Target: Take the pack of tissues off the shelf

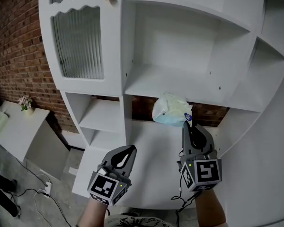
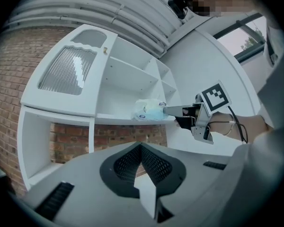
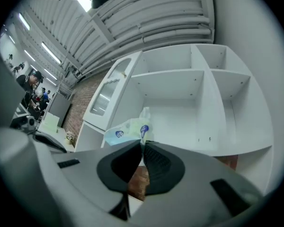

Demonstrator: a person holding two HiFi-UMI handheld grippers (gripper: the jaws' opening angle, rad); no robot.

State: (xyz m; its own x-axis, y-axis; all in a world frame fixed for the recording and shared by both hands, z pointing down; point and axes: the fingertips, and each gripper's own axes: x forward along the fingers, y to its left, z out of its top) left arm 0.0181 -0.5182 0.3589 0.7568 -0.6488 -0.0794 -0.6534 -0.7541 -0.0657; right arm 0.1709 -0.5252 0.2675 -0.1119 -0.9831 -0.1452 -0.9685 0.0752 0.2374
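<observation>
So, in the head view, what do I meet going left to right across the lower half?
Small flower pot on the side table → left gripper → pack of tissues → right gripper, pinching the pack's right edge.

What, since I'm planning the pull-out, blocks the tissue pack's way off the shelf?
Nothing visible. The right gripper pinches the pack of tissues at the open front edge of the shelf; the left gripper is lower, to the side.
</observation>
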